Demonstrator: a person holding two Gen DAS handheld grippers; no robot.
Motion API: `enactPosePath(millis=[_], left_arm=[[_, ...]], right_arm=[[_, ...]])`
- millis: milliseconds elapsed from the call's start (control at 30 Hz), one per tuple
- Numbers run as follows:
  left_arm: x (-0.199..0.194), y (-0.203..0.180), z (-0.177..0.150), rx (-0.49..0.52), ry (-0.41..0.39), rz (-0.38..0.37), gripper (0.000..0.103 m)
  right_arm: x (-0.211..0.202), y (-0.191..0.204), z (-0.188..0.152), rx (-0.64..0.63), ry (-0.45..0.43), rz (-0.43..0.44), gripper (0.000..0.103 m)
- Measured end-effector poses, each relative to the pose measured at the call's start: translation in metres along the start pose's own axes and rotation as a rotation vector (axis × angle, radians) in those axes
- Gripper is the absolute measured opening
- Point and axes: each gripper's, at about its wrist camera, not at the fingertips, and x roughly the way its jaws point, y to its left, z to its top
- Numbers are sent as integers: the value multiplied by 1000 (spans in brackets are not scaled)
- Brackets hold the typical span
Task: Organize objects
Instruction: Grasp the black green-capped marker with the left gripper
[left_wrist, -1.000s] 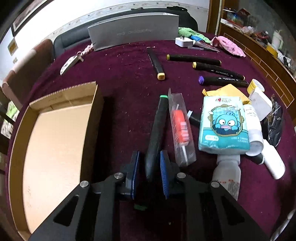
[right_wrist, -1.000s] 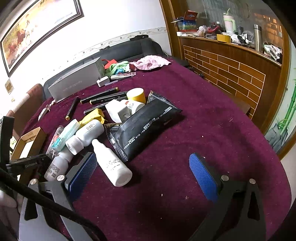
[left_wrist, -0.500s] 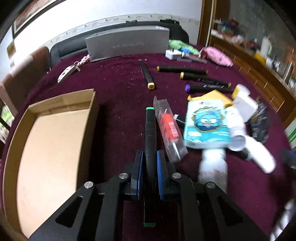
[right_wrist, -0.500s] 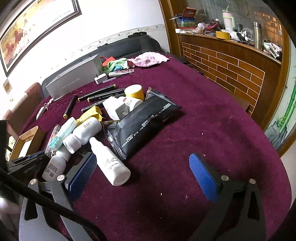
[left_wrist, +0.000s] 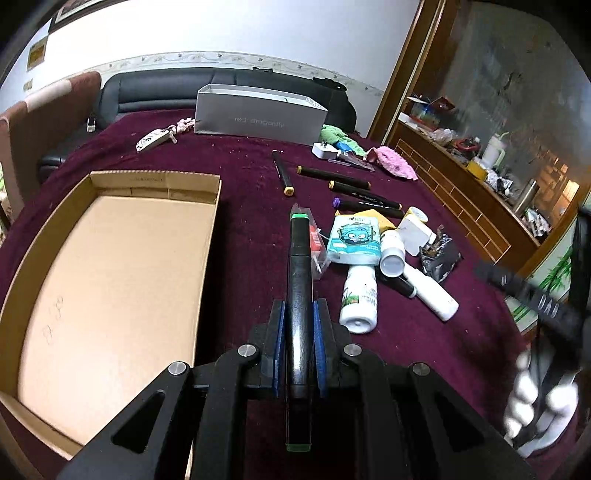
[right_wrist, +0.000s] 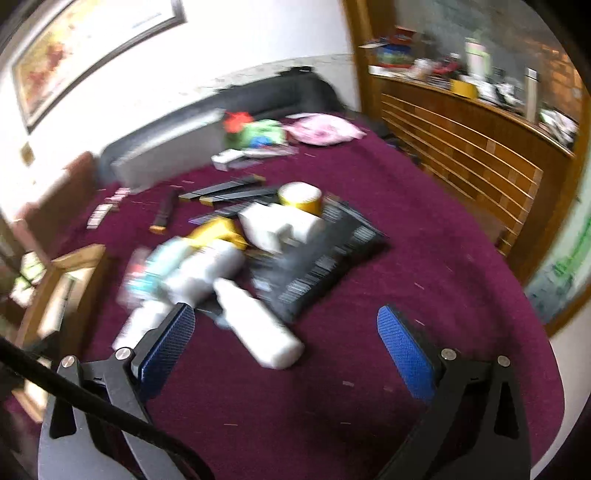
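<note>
My left gripper (left_wrist: 298, 314) is shut on a black marker with green ends (left_wrist: 300, 273), held lifted above the maroon tablecloth and pointing away from me. An open cardboard box (left_wrist: 110, 280) lies just to its left. Right of the marker sits a heap: a blue tissue pack (left_wrist: 355, 240), white bottles (left_wrist: 360, 299) and a black pouch (left_wrist: 439, 254). In the blurred right wrist view my right gripper (right_wrist: 286, 328) stands wide open above the cloth, nothing between its pads, with a white bottle (right_wrist: 258, 325) and the black pouch (right_wrist: 325, 254) just beyond it.
Several black markers (left_wrist: 334, 173) lie further back on the cloth. A grey box (left_wrist: 258, 114), a key fob (left_wrist: 151, 140), a white charger (left_wrist: 325, 150) and a pink cloth (left_wrist: 393, 162) sit at the far side. A wooden counter (right_wrist: 480, 147) runs along the right.
The left gripper closed on the green-ended marker and lifted it off the cloth, pulling back and up. The right gripper rose slightly and its view is now blurred.
</note>
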Motion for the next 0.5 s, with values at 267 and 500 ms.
enactPosePath(millis=[267,500], left_arm=[[-22,8,-11,15,-55,-17,12],[-25,27,-16,-1,-59,-41,12]], right_arm=[[53,35,38,45,219,222,93],[105,29,42,177,373,142,58]])
